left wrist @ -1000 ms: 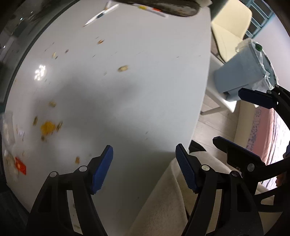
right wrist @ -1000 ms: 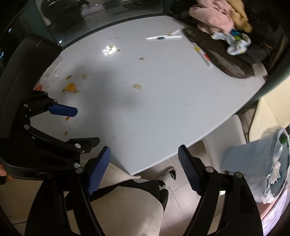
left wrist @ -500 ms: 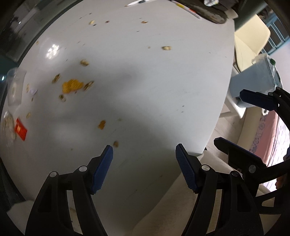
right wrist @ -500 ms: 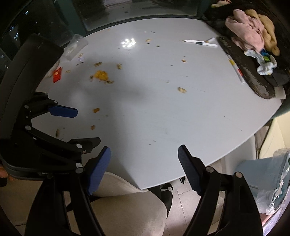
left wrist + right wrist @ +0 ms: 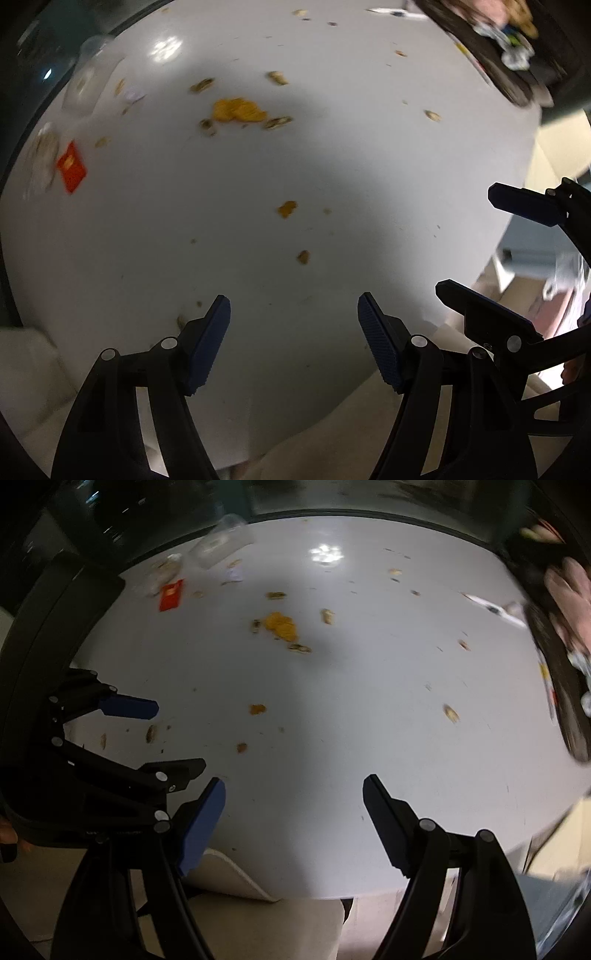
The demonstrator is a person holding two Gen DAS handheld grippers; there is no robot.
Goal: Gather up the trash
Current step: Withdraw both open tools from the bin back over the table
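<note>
Two grippers hang side by side over the near edge of a white table, both pointing down at it. The left gripper has its blue pads spread wide with nothing between them but bare tabletop. The right gripper is spread just as wide and is also empty; in the left wrist view it shows at the right edge, and in the right wrist view the left one shows at the left edge.

The trash lies scattered over the table, well apart from both grippers. An orange peel sits toward the far middle, with pale nut shells just beside it and more dotted around. Two smaller orange scraps lie nearer, between the peel and the left gripper. A red packet rests at the far left, near a clear plastic cup lying on its side; what else lies around them is too blurred to name. From the right wrist view the same peel, packet and a lone shell at the right are seen.

At the far right a dark board carries a heap of cloth, with a white pen just left of it. A cream chair stands under the near edge.
</note>
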